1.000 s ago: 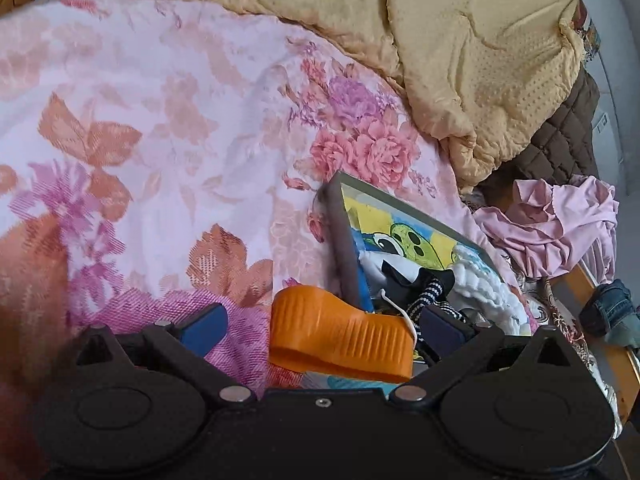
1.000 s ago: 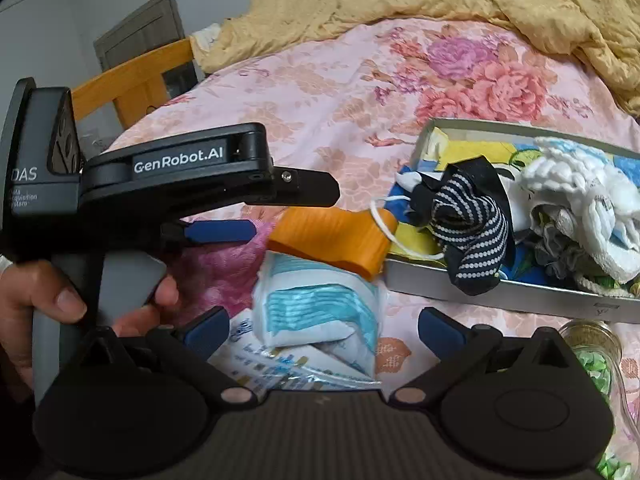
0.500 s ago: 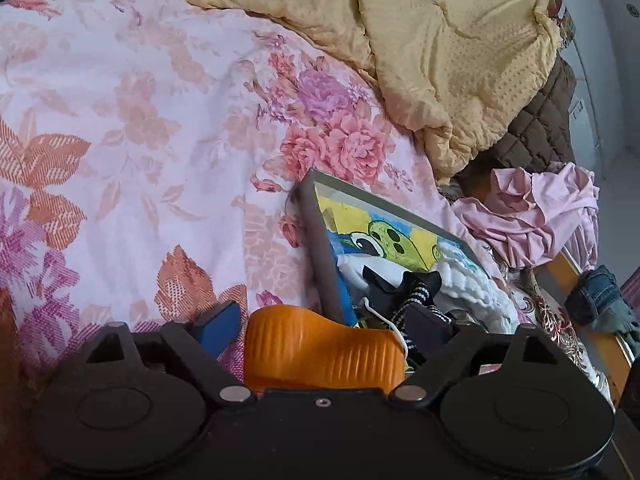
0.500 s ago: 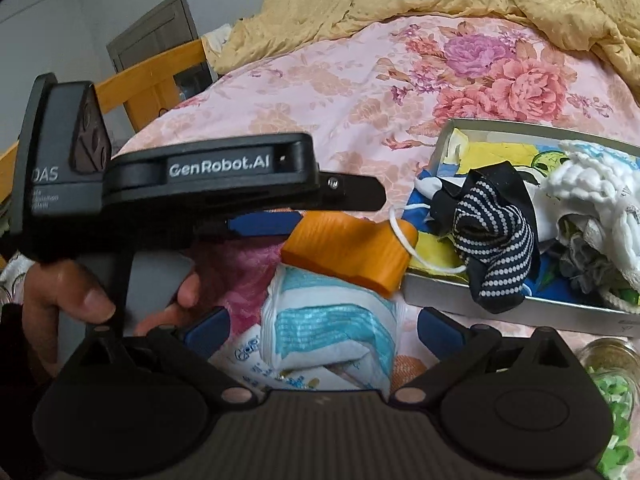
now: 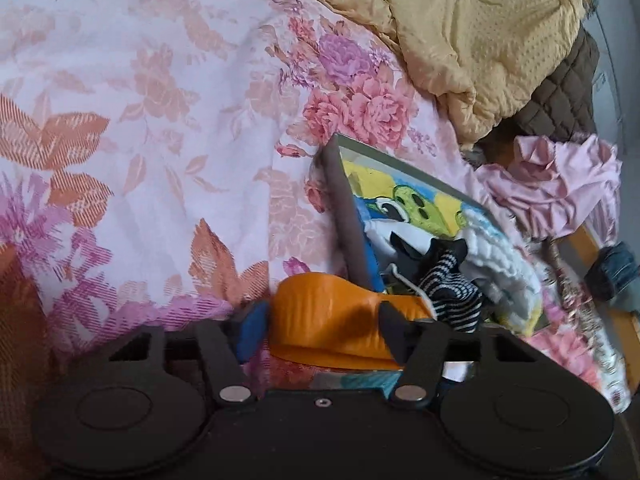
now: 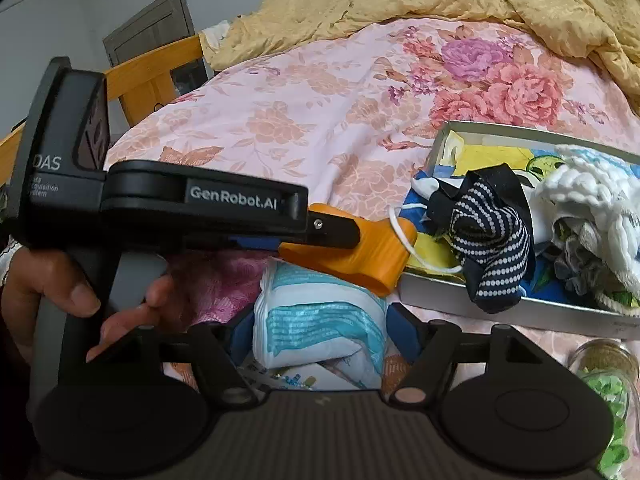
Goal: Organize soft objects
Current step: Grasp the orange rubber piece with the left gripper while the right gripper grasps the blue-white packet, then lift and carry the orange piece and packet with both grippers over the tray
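A ribbed orange soft piece (image 5: 332,320) lies on the flowered bedspread beside a shallow grey box (image 5: 347,220). My left gripper (image 5: 320,322) is closing on it, with a pad touching each side. The right wrist view shows that gripper (image 6: 320,240) clamped across the orange piece (image 6: 372,258). Just below, a white and teal soft pack (image 6: 320,320) sits between the closing jaws of my right gripper (image 6: 320,334), and both blue pads touch it. The box (image 6: 500,308) holds a striped dark sock (image 6: 492,248) and a white knitted item (image 6: 588,196).
A yellow blanket (image 5: 480,20) is heaped at the back, with a pink garment (image 5: 560,184) to the right. A jar of green bits (image 6: 604,364) stands near the box's front edge. A person's hand (image 6: 60,288) grips the left tool, with a wooden bed frame (image 6: 152,76) behind it.
Both grippers' jaws have narrowed from wide open until the pads meet the orange piece and the pack. The left gripper has edged forward over the orange piece; the right one has stayed put.
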### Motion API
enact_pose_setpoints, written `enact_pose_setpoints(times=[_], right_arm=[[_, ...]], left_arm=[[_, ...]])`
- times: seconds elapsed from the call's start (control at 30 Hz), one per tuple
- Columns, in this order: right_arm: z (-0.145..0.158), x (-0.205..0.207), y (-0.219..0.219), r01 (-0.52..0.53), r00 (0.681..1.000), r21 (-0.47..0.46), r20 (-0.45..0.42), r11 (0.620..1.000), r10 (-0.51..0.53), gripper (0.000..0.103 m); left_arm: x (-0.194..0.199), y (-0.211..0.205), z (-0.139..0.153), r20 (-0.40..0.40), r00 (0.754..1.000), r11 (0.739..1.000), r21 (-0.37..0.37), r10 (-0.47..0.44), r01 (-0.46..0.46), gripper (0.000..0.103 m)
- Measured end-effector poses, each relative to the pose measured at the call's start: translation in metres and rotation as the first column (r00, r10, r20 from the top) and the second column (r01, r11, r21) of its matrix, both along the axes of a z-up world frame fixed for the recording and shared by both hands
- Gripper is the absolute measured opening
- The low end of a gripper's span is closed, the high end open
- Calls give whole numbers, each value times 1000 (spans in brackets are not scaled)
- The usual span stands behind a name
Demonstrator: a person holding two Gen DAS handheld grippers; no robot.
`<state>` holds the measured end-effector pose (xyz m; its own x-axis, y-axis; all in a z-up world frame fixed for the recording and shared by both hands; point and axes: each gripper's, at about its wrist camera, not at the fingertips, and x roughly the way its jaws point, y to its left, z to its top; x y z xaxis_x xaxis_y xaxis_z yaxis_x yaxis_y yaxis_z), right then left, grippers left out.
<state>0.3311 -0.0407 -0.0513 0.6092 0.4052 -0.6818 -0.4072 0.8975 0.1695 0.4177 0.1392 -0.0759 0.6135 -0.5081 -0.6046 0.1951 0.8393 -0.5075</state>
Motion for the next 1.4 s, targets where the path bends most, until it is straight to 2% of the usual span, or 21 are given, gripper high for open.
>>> enact_pose_setpoints(times=[0.13, 0.4, 0.47, 0.63, 0.77, 0.87, 1.07, 1.3, 1.4], right_arm=[[-1, 0, 0, -1, 1000, 0, 0, 1000, 1, 69], [-1, -1, 0, 8, 1000, 1, 2, 1000, -8, 65], [0, -1, 2, 14, 1000, 2, 2, 1000, -14, 64], [5, -5, 3, 5, 1000, -6, 25, 1000, -5, 62], [10, -11, 0, 2, 999, 8, 40, 1000, -3, 60], [17, -18, -6, 2, 998, 16, 67, 1000, -3, 60], [38, -31, -27, 19, 991, 50, 129, 999, -25, 60], [61, -40, -59, 57, 981, 97, 179, 994, -74, 60], [71, -43, -71, 69, 976, 126, 197, 990, -93, 60]], left_arm=[[-1, -5, 3, 25, 1000, 999, 39, -11, 10, 45], [1, -5, 1, 7, 1000, 997, 73, 16, -17, 32], [2, -6, 0, -6, 999, 997, 76, 34, -34, 24], [0, 4, 0, -72, 989, 992, 2, 126, -126, 18], [-7, 7, 7, -59, 983, 985, -25, 171, -173, 17], [-13, 7, 15, -15, 981, 978, -70, 196, -196, 17], [-27, 1, 41, 122, 964, 969, -101, 236, -224, 17], [-44, -23, 72, 258, 933, 968, -67, 251, -242, 16], [-50, -24, 83, 291, 917, 961, -85, 275, -261, 16]])
